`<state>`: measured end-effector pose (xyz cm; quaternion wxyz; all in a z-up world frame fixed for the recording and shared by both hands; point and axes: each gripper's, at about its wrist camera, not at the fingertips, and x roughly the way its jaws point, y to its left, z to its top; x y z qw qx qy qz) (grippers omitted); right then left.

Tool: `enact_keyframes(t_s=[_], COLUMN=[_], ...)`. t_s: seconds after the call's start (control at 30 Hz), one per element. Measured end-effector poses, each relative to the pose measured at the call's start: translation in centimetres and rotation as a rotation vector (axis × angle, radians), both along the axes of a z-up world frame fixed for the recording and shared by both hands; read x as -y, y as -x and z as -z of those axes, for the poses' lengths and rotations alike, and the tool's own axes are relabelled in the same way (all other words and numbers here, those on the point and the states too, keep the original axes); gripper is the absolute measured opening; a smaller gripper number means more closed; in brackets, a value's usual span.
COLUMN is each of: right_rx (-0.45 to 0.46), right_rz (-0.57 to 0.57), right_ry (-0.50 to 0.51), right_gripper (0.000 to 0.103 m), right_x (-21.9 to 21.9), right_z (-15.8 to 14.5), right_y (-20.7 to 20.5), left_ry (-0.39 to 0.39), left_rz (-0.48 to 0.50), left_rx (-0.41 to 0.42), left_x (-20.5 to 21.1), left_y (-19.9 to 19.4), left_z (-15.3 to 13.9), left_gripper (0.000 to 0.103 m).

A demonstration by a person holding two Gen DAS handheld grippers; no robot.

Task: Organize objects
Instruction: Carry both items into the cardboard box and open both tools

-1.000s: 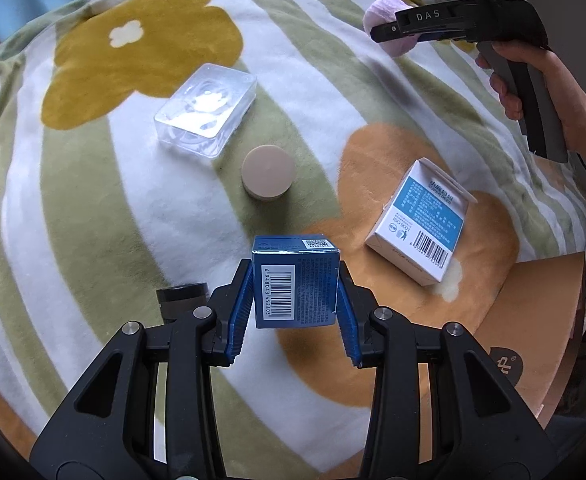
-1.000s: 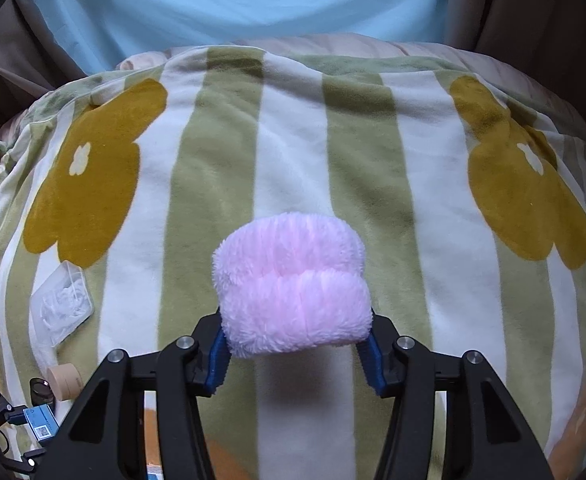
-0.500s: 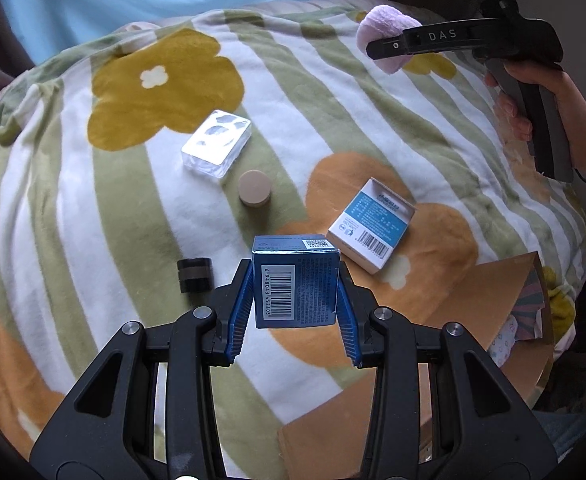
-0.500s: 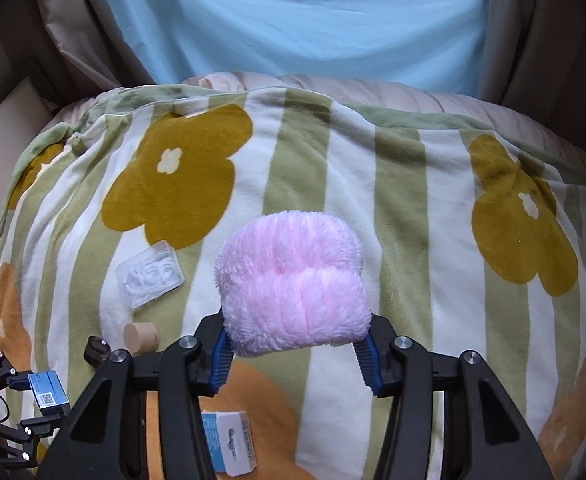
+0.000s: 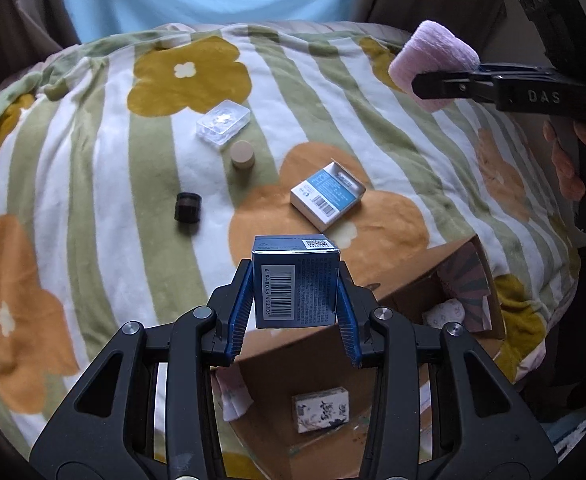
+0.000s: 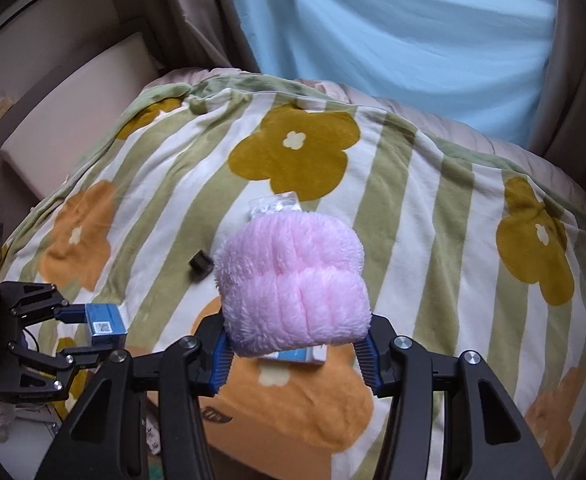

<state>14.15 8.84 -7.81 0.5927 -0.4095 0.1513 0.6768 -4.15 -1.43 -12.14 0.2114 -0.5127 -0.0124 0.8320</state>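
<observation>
My left gripper (image 5: 295, 312) is shut on a dark blue box (image 5: 295, 280) and holds it in the air above the rim of an open cardboard box (image 5: 325, 364). My right gripper (image 6: 296, 346) is shut on a pink fluffy roll (image 6: 293, 288), held high over the bed; it shows at the upper right of the left wrist view (image 5: 433, 64). On the blanket lie a light blue and white carton (image 5: 327, 194), a beige round lid (image 5: 243, 155), a clear plastic case (image 5: 224, 122) and a small black cylinder (image 5: 188, 208).
The striped flower blanket (image 5: 93, 184) covers a rounded bed. The cardboard box stands at the bed's near edge and holds a patterned white packet (image 5: 321, 409) and other small items. A blue curtain (image 6: 393, 40) hangs behind the bed.
Both grippers have risen and pulled back from the bed with their objects still held. The cardboard box has come into the left wrist view below the blue box.
</observation>
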Motion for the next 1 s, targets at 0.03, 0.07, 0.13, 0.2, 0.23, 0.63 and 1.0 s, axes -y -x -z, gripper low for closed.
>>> enact_keyframes(t_s=[0.03, 0.07, 0.13, 0.2, 0.23, 0.63, 1.0], right_rx=[-0.001, -0.004, 0.002, 0.015, 0.027, 0.016, -0.019], right_rz=[-0.010, -0.015, -0.027, -0.043, -0.051, -0.051, 0.077], right_ry=[0.007, 0.010, 0.019, 0.028, 0.031, 0.143, 0.173], right_gripper=[0.048, 0.048, 0.048, 0.048, 0.048, 0.048, 0.048], right_x=[1.1, 2.1, 3.9, 5.7, 6.5, 13.3, 14.2], right_z=[0.2, 0.5, 1.0, 1.8, 2.2, 10.3, 14.9], right_y=[0.4, 0.7, 1.1, 1.7, 1.9, 2.2, -0.3], left_ry=[0.001, 0.001, -0.002, -0.008, -0.007, -0.023, -0.019], left_rz=[-0.010, -0.018, -0.034, -0.046, -0.052, -0.097, -0.140], left_rx=[0.001, 0.002, 0.010, 0.019, 0.023, 0.098, 0.141], left_x=[0.0, -0.1, -0.2, -0.4, -0.5, -3.8, -5.3], left_y=[-0.7, -1.5, -3.0, -4.4, -5.1, -11.1, -12.4], left_z=[0.0, 0.0, 0.1, 0.3, 0.5, 5.1, 9.1], left_gripper=[0.035, 0.035, 0.035, 0.035, 0.035, 0.035, 0.035])
